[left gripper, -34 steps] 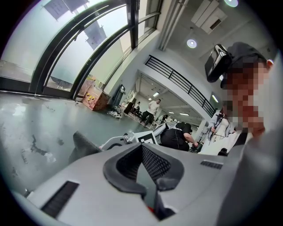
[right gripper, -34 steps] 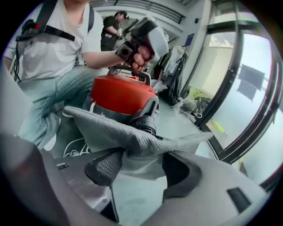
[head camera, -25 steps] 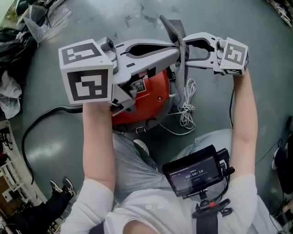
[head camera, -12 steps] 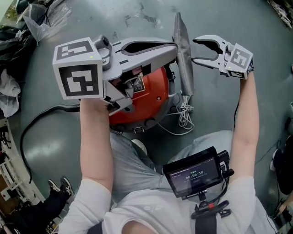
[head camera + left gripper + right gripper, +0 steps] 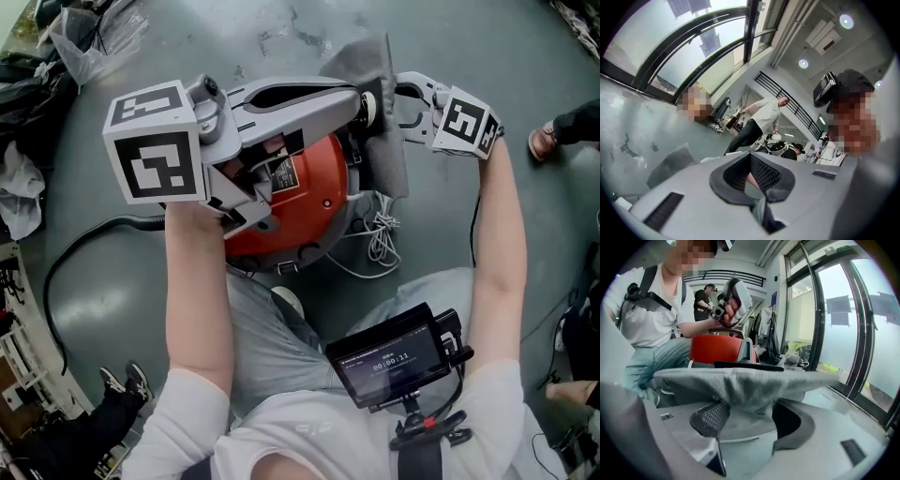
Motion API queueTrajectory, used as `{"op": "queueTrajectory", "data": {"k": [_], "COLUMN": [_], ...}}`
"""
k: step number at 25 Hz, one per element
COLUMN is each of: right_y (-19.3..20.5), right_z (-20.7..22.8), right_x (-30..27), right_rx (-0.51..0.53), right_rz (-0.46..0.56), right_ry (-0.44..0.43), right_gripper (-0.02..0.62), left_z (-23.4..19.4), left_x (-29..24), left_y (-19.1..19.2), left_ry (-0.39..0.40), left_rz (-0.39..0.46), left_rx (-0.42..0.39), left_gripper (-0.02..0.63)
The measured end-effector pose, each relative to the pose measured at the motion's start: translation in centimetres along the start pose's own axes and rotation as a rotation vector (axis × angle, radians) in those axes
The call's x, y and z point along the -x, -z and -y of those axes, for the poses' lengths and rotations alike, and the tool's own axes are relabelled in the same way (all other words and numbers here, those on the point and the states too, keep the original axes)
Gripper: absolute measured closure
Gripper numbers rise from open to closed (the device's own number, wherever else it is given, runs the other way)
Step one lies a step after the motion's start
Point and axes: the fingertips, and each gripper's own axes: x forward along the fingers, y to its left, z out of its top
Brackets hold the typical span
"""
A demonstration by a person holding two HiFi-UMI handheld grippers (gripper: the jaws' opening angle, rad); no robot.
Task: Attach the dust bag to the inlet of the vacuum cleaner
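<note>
The red vacuum cleaner [image 5: 300, 202] sits on the grey floor between the person's knees. Above it, my left gripper [image 5: 361, 101] is shut on the edge of the grey fabric dust bag [image 5: 389, 155], which hangs spread out to the right of the vacuum. My right gripper [image 5: 396, 101] has its jaws apart, one on each side of the bag. In the right gripper view the dust bag [image 5: 740, 383] drapes across that gripper [image 5: 750, 418], with the vacuum cleaner [image 5: 717, 348] behind it. The left gripper view shows my left gripper [image 5: 751, 157] closed, the dust bag [image 5: 670, 164] showing beside it.
A coiled white cord [image 5: 380, 230] lies right of the vacuum. A black hose [image 5: 75, 253] curves over the floor at the left. A plastic bag [image 5: 84, 37] lies at the top left. Someone's shoe [image 5: 544, 141] is at the right edge. A person [image 5: 759, 119] walks in the background.
The right gripper, apart from the bag half a second ago, has moved left onto it. The bag has turned from edge-on to spread flat. The left gripper has stayed shut on it.
</note>
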Motion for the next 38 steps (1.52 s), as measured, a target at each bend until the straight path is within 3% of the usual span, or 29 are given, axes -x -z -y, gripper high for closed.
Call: {"op": "queueTrajectory", "data": {"k": [4, 9, 12, 15, 18, 21, 24, 30, 35, 38], "right_y": [-3.1, -5.6, -4.9, -2.4, -0.9, -2.2, -2.7, -1.9, -2.8, -1.8], "right_z": [0.1, -0.5, 0.0, 1.5, 1.0, 0.5, 0.7, 0.9, 0.4, 0.7], "right_x": [3.5, 0.3, 2.0, 4.3, 2.8, 0.7, 0.6, 1.8, 0.0, 1.9], "right_rx": [-0.051, 0.011, -0.023, -0.12, -0.18, -0.136, -0.085, -0.121, -0.09, -0.155], "right_rz": [0.096, 0.108, 0.153, 0.169, 0.159, 0.123, 0.077, 0.12, 0.11, 0.166], "right_ry": [-0.001, 0.006, 0.017, 0.067, 0.015, -0.062, -0.046, -0.009, -0.019, -0.038], "right_gripper": [0.33, 0.33, 0.329, 0.33, 0.33, 0.33, 0.329, 0.328, 0.328, 0.328], "left_z": [0.1, -0.2, -0.2, 0.1, 0.0, 0.0, -0.1, 0.6, 0.3, 0.0], "left_x": [-0.1, 0.0, 0.2, 0.1, 0.2, -0.3, -0.7, -0.4, -0.3, 0.1], "left_y": [-0.1, 0.6, 0.2, -0.5, -0.3, 0.1, 1.0, 0.5, 1.0, 0.5], "left_ry": [0.016, -0.004, 0.019, 0.059, 0.05, -0.003, -0.059, 0.013, -0.046, 0.02], "left_rz": [0.008, -0.026, 0.01, 0.059, 0.051, -0.021, -0.098, -0.026, -0.068, 0.001], "left_rx": [0.001, -0.015, 0.01, 0.019, 0.034, -0.012, -0.082, -0.045, -0.074, -0.018], "left_gripper": [0.6, 0.6, 0.6, 0.6, 0.6, 0.6, 0.6, 0.6, 0.6, 0.6]}}
